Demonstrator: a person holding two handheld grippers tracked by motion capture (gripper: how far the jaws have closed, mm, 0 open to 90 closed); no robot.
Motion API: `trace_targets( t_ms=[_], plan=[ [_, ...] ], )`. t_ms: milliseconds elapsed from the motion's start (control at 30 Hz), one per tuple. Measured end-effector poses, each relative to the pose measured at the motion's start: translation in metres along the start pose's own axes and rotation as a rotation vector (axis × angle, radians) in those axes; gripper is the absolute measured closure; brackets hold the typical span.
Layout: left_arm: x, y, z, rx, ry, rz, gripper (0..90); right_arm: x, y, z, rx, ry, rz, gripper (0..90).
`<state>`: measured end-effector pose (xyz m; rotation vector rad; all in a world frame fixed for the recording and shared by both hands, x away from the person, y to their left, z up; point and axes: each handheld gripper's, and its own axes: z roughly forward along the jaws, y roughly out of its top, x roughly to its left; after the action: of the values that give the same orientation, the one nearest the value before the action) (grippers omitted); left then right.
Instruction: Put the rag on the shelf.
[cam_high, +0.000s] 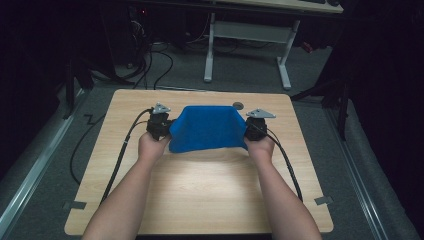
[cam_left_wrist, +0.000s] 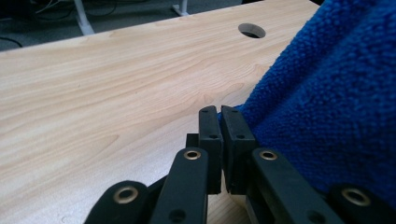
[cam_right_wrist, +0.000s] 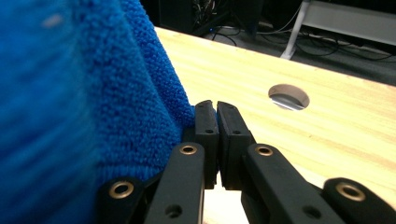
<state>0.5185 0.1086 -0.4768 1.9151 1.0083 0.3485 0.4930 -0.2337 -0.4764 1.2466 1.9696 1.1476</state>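
Note:
A blue terry cloth (cam_high: 206, 128) is stretched between my two grippers above the wooden table (cam_high: 200, 185). My left gripper (cam_high: 161, 125) holds its left edge, and my right gripper (cam_high: 252, 124) holds its right edge. In the left gripper view the jaws are pressed together (cam_left_wrist: 219, 114) with the blue cloth (cam_left_wrist: 327, 107) bunched to their right. In the right gripper view the jaws are pressed together (cam_right_wrist: 215, 108) with the cloth (cam_right_wrist: 93, 93) hanging at their left. The pinched cloth corner itself is thin and mostly hidden between the pads.
A round cable hole (cam_high: 238, 105) sits in the table near its far edge, just behind the cloth; the hole (cam_left_wrist: 251, 31) also appears in the left gripper view, and the hole (cam_right_wrist: 289, 97) in the right. A white desk frame (cam_high: 247, 40) and cables stand on the floor beyond.

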Motion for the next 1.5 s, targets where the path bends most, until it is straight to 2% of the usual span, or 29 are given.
trace_targets(
  t_ms=[133,300,567,600,700,733,833,1067,1133,1500],
  plan=[
    [0.005,-0.009,0.003,0.01,-0.002,-0.027,87.9,0.0,-0.006,0.002,0.009,0.005,0.003,88.6],
    [0.008,-0.014,0.007,0.019,-0.006,-0.046,87.8,-0.005,-0.015,0.002,0.017,0.004,0.039,88.5],
    [0.01,-0.02,0.016,0.041,-0.019,-0.08,85.9,-0.007,-0.027,-0.003,0.021,-0.001,0.043,88.4],
    [0.011,-0.021,0.018,0.039,-0.021,-0.097,84.8,-0.007,-0.029,-0.004,0.021,-0.001,0.041,88.3],
    [0.01,-0.022,0.019,0.042,-0.027,-0.096,84.7,-0.007,-0.03,-0.007,0.021,-0.003,0.037,87.7],
    [0.01,-0.022,0.018,0.038,-0.028,-0.102,82.3,-0.007,-0.03,-0.009,0.014,-0.002,0.033,86.6],
    [0.01,-0.024,0.014,0.031,-0.012,-0.119,68.8,-0.009,-0.031,-0.014,0.005,-0.016,0.041,80.8],
    [0.015,-0.032,-0.004,-0.038,0.055,-0.151,52.2,-0.016,-0.032,-0.024,0.008,-0.043,0.058,76.1],
    [0.016,-0.033,-0.008,-0.037,0.058,-0.159,50.3,-0.016,-0.031,-0.025,0.002,-0.046,0.051,75.9],
    [0.02,-0.034,-0.029,-0.057,0.103,-0.131,46.3,-0.018,-0.025,-0.035,-0.009,-0.071,0.04,74.4]
  ],
)
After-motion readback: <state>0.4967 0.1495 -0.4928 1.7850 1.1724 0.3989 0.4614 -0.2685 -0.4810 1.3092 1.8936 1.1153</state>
